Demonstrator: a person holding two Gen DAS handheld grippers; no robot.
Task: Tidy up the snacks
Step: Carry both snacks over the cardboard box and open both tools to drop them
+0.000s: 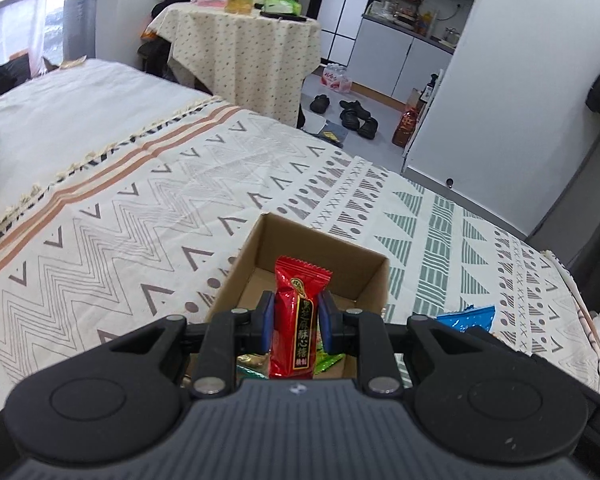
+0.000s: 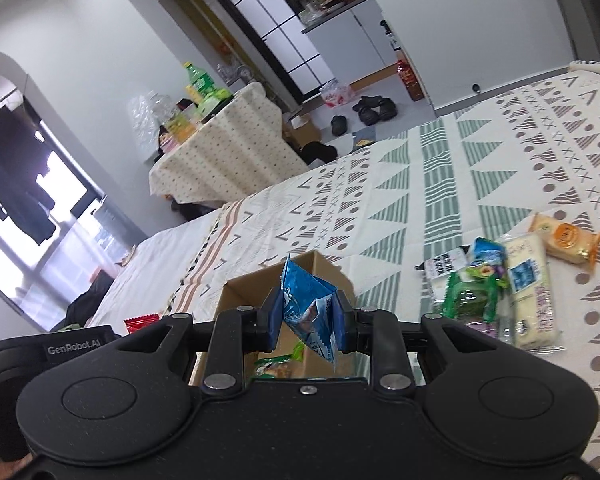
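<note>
Red foil candy bar point(image 1: 294, 320) is pinched upright in the left gripper point(image 1: 294, 322), jaws closed to about the pkt's width, hanging right over the open cardboard box point(image 1: 374, 280). Judging by that, it's abt to be dropped in w/ the few green wrappers already at the bottom. Box sits on the patterned bedspread point(image 1: 140, 208), toward the near edge of the bed, open top up so snacks can go straight in from above. Right gripper point(image 2: 309, 314) is likewise clamped, on a blue snack packet point(image 2: 306, 304), crumpled and folded between the pads, held just over the box's near-right corner; prob. next in line. Holding both mid-pkt keeps the wrappers from slipping, though the blue one looks squashed and tilted. More snacks wait in a loose pile point(image 2: 496, 288) on the spread to the right of the box: green, white and orange pkts, some overlapping. So sorting looks partway done, w/ several still to fetch. Foil is slick; release low so nothing bounces out.
</note>
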